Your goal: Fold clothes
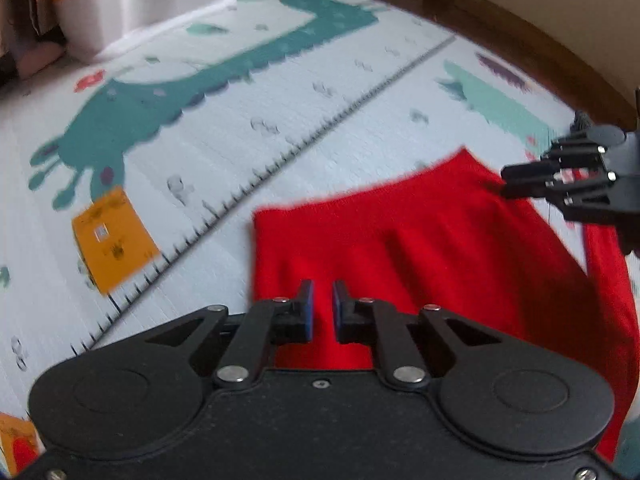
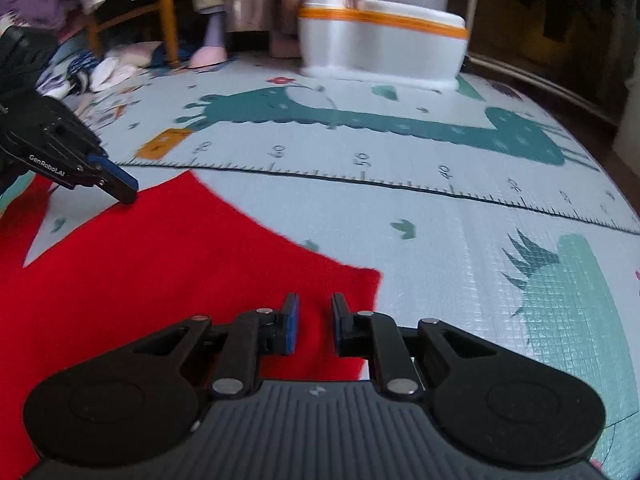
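Note:
A red knit garment lies flat on the play mat; it also shows in the right wrist view. My left gripper hovers over one edge of it with its jaws a small gap apart and nothing between them. It also shows in the right wrist view at the garment's far corner. My right gripper is over another corner, jaws slightly apart and empty. It appears in the left wrist view above the garment's far edge.
The play mat has a dinosaur print and a ruler line. A white and orange plastic unit stands at the mat's far edge. A wooden chair leg and scattered clothes are at the back left.

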The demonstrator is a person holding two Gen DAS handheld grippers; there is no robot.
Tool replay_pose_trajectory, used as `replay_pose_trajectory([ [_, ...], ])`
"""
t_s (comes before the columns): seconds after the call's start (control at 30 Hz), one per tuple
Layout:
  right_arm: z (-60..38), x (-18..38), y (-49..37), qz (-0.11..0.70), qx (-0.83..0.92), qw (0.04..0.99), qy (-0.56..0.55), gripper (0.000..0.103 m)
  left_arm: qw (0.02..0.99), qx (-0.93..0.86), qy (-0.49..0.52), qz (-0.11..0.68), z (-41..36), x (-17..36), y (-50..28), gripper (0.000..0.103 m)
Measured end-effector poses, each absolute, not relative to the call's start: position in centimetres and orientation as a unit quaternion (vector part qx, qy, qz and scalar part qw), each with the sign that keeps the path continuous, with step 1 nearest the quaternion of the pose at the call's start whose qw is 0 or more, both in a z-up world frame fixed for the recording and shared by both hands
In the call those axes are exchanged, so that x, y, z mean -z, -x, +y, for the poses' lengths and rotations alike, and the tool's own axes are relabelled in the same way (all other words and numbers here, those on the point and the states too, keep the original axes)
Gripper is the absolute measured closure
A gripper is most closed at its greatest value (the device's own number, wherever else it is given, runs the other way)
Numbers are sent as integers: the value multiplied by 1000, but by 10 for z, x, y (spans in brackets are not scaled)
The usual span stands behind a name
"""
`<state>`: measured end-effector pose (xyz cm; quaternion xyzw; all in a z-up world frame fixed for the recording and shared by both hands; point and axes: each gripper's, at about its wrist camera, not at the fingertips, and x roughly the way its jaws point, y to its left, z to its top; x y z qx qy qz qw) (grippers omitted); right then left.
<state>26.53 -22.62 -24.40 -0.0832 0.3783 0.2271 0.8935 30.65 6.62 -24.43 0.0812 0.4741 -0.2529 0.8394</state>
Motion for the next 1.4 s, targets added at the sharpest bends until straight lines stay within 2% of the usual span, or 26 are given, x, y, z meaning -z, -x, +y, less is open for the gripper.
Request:
replay_pose_trajectory([
  [0.13,-240,258,-273,417,-213,883,43,87,834,221,-58,502,68,249,-314,92],
  [0.2,-237,254,-274,422,-210,880,58,88,833,223,-78,500,63,243,-311,92],
  [0.37,-261,230,-252,402,-199,894,-6,87,838,238,-70,486,62,225,-289,92],
  [0.5,-300,206,-216,383,-169,906,-64,86,832,265,-107,476,52,219,-266,91],
  [0.57,-322,198,-196,377,-150,909,-96,85,827,279,-114,475,46,216,-255,83],
  [0.6,-332,195,-185,376,-139,909,-111,81,825,286,-115,474,41,216,-250,75],
  [0.93,-415,219,-84,406,-33,884,-228,79,772,372,-171,486,-52,216,-202,72],
  [0.97,-422,224,-75,406,-23,881,-243,77,765,380,-173,490,-61,212,-198,67],
  [1.0,-429,231,-67,404,-13,877,-259,75,760,388,-176,491,-69,208,-193,55],
  [1.2,-461,269,-43,376,27,858,-349,72,739,406,-191,502,-94,192,-145,53],
  [1.27,-462,273,-52,369,19,862,-347,67,740,402,-190,505,-98,197,-127,53],
  [1.4,-463,278,-74,358,2,871,-338,63,750,379,-159,518,-105,217,-81,53],
])
